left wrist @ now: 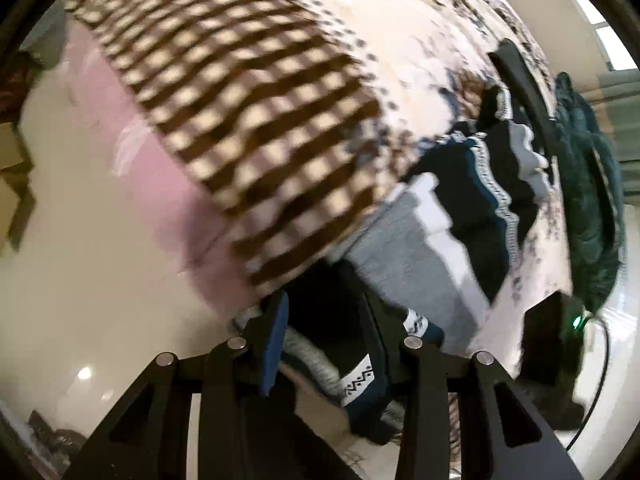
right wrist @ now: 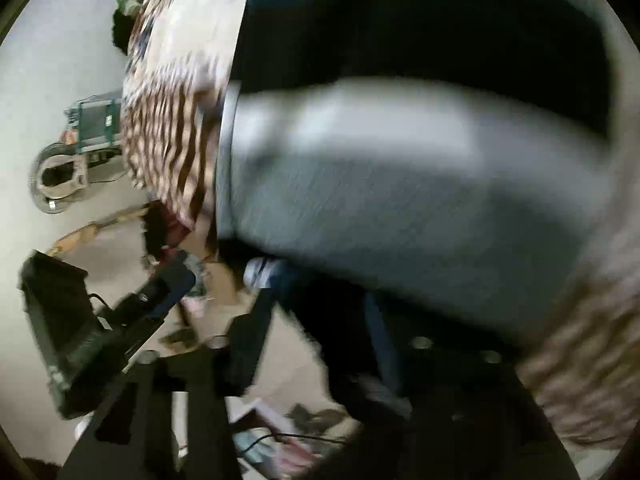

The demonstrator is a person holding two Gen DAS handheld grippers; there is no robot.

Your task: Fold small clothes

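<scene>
The left gripper (left wrist: 324, 320) points steeply down with its jaws partly apart. A dark garment (left wrist: 476, 208) with grey and white panels and a knitted trim runs between the fingers, but blur hides whether the pads press on it, so I cannot tell if it is gripped. Ahead of that gripper and to its right the garment spreads over a pale flowered bed cover (left wrist: 420, 64); a brown checked cloth (left wrist: 256, 120) lies just ahead and to its left, over a pink sheet (left wrist: 132, 132).

The right gripper (right wrist: 316, 320) is heavily smeared. Its jaws stand partly apart, and the garment's grey panel (right wrist: 400, 184) fills the view just ahead of the fingers. Whether cloth sits between them is unclear.

Judging the risk: with neither grip certain, the garment could slide free as it is drawn into a fold, leaving a crooked edge. The knitted trim near the left fingers could snag, and the checked cloth lies close enough to be dragged along.
</scene>
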